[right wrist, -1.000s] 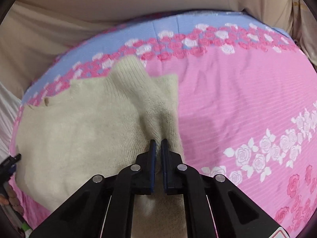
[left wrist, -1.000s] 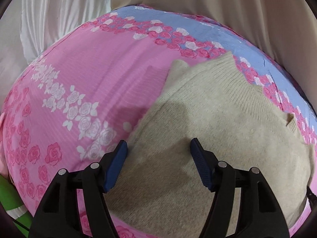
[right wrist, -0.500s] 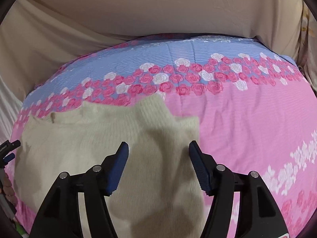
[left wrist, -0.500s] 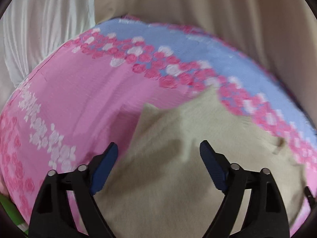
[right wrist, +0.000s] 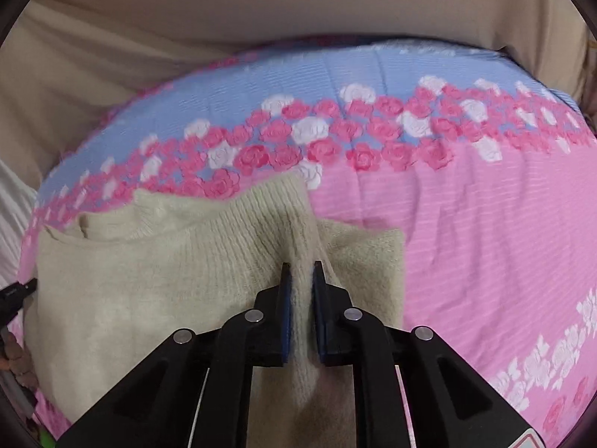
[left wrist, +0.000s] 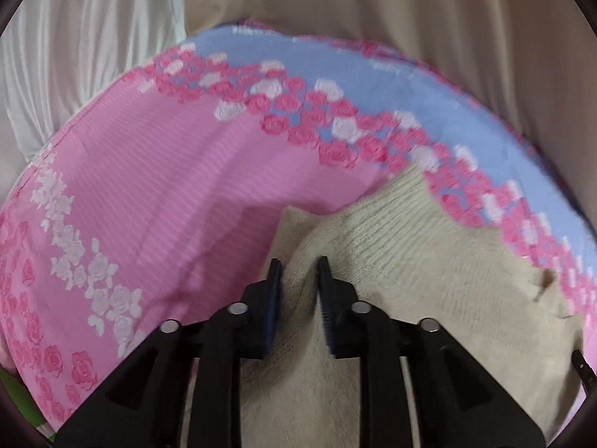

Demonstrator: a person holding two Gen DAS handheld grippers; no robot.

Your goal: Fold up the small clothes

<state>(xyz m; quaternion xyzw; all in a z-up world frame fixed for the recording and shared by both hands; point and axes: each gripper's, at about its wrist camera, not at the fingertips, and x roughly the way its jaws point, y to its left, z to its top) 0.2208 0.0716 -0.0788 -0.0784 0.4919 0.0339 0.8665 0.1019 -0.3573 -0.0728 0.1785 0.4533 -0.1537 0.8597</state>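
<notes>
A beige knit sweater [left wrist: 429,280] lies partly folded on a pink and blue rose-print bedspread [left wrist: 168,186]. My left gripper [left wrist: 298,265] is shut on a pinch of the sweater near its left edge. In the right wrist view the sweater [right wrist: 168,272] fills the lower left, and my right gripper [right wrist: 302,268] is shut on a raised ridge of the knit near its right edge. The bedspread [right wrist: 466,224] stretches to the right.
Beige fabric [right wrist: 261,7] hangs behind the bed in both views. A white curtain [left wrist: 86,48] hangs at the far left. A green object [left wrist: 15,395] shows at the lower left edge. The tip of the other gripper [right wrist: 15,293] shows at the left edge.
Both grippers stood open over the sweater half a second ago and have now closed on the knit. The right gripper had let go of the sweater before that.
</notes>
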